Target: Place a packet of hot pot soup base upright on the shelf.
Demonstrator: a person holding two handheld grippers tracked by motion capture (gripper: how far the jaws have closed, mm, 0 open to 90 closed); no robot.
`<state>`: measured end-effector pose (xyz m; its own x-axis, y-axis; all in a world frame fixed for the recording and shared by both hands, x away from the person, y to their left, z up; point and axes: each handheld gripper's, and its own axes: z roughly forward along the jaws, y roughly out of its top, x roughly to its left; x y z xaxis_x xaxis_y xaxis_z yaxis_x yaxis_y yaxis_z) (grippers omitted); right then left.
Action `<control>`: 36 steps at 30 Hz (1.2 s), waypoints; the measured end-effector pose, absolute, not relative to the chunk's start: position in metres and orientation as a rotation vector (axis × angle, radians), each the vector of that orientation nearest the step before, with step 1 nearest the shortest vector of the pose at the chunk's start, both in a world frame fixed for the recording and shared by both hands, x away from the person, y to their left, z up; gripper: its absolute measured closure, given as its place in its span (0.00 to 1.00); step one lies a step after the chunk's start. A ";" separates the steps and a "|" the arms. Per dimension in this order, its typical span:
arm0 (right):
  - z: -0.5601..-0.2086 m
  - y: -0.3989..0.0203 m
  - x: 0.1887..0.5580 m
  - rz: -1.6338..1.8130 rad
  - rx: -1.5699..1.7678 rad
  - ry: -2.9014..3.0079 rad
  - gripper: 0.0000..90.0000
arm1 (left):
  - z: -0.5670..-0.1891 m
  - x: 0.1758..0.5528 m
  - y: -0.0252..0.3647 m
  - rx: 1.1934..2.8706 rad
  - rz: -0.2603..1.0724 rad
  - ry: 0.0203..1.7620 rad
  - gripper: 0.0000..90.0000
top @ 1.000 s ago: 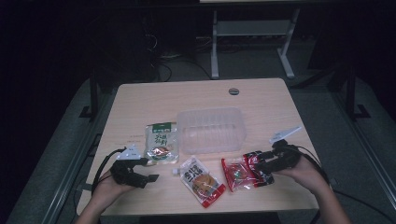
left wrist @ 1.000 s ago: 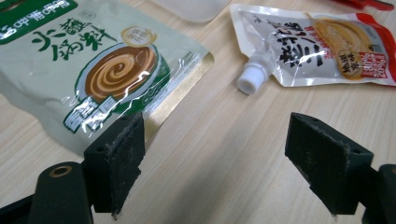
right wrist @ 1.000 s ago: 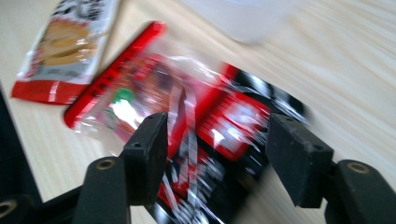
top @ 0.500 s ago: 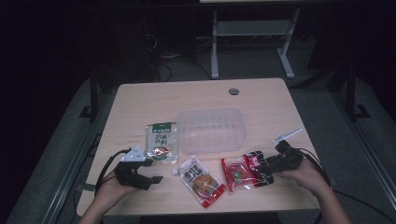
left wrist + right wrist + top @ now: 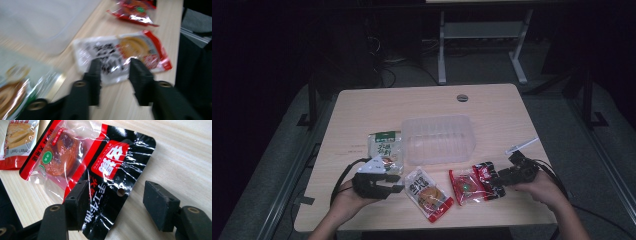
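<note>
High view: left gripper point(image 5: 398, 187) closing in beside white-red snack packet point(image 5: 428, 193), near-centre – lining up grab.

Left gripper view: jaws just narrowed, nothing clamped.

Right gripper view: jaws apart, straddling black-red packet's point(image 5: 110, 180) end – unpinched.

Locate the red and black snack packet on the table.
In the high view the red and black snack packet lies near the table's front edge, right of centre, between the white and red packet and the right gripper.

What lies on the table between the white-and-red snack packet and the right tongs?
The red-and-black snack packet lies there in the high view, right of the white-and-red snack packet; its black end reaches between the open jaws of the right tongs.
</note>
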<state>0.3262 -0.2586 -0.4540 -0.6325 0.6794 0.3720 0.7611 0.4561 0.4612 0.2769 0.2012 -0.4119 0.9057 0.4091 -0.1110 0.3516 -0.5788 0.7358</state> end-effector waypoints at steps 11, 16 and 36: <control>-0.454 -0.257 0.326 -0.907 -1.266 -2.566 0.42 | -0.415 0.290 0.107 2.318 0.048 0.346 1.00; -0.454 -0.257 0.325 -0.909 -1.263 -2.557 0.42 | -0.425 0.298 0.070 2.329 0.020 0.302 1.00; -0.458 -0.259 0.328 -0.972 -1.302 -2.479 0.50 | -0.457 0.306 0.029 2.441 0.000 0.244 1.00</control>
<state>0.3278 -0.2593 -0.4577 -0.6017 0.6708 0.4336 0.7867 0.4039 0.4668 0.3056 0.0292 -0.4568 0.9825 0.1755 -0.0632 0.1755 -0.7550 0.6318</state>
